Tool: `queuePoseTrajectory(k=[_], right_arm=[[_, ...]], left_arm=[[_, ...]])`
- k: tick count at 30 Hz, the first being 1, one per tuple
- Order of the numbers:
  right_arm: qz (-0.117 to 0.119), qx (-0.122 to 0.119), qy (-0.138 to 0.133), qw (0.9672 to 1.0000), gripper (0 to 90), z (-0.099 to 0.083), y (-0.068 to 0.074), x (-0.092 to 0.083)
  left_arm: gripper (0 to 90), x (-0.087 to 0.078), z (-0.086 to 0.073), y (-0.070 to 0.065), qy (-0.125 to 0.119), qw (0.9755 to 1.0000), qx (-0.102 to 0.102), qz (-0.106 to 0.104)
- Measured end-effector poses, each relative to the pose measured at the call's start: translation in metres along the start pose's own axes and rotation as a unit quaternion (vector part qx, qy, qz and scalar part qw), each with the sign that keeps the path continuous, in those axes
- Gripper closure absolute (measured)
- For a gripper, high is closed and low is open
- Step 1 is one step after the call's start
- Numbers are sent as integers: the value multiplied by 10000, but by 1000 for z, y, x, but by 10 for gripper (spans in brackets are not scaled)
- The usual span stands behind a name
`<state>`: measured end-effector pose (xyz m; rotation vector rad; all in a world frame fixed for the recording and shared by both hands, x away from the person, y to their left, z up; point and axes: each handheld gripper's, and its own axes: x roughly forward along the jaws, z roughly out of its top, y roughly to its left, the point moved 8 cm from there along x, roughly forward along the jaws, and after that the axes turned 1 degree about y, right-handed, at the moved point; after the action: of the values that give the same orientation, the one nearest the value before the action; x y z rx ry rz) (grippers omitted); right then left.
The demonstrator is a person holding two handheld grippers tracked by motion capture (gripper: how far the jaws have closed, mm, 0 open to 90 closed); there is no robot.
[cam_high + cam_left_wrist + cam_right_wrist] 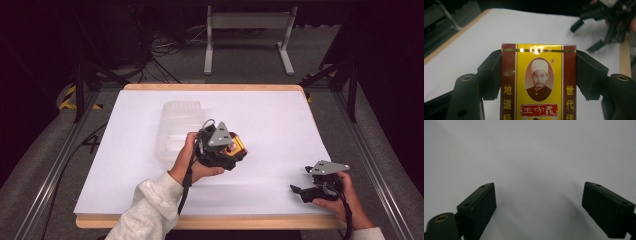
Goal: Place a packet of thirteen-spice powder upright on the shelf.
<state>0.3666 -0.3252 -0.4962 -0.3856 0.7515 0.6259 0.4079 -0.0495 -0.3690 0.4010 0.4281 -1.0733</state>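
Observation:
A yellow and dark red box (538,82) with a printed portrait and Chinese characters sits between the two black jaws of my left gripper (538,72), whose pads press on its sides. In the high view the left gripper (235,150) holds that box (235,145) above the middle of the white table sheet (280,120), just right of a clear plastic container (177,130). My right gripper (300,192) rests low near the front right of the sheet, jaws wide apart. In the right gripper view its jaws (539,202) frame bare white sheet with nothing between them.
The clear plastic container stands left of centre on the sheet. The table's wooden edge (210,222) runs along the front. Beyond the far edge are a grey metal stand (247,40) and cables on the floor. Metal rails flank both sides.

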Motion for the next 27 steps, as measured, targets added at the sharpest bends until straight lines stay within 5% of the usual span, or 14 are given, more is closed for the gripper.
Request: queuePoseTrajectory(k=[5,7,12,14,15,18,20,23,27], right_arm=[[1,-31,34,10000,130,0,1,2],[4,-29,36,10000,130,0,2,2],[22,-37,18,10000,132,1,3,3],[5,-54,18,10000,135,2,3,3],[5,-54,18,10000,135,2,3,3],[6,-77,13,10000,135,2,4,3],[25,-85,16,10000,136,2,4,3],[47,-88,19,9999,137,2,5,3],[46,-92,18,9999,133,2,6,4]], left_arm=[[320,-19,-2,26,-244,9985,-251,420],[320,-28,-7,45,-361,9956,-401,768],[321,-35,-17,68,-512,9902,-706,1093],[321,-37,-22,80,-623,9858,-944,1246],[321,-37,-22,80,-623,9858,-944,1246],[321,-40,-27,93,-827,9773,-1216,1522],[321,-42,-30,99,-866,9745,-1329,1585],[320,-46,-38,111,-918,9652,-1603,1848],[321,-47,-44,112,-1005,9604,-1707,1961]])
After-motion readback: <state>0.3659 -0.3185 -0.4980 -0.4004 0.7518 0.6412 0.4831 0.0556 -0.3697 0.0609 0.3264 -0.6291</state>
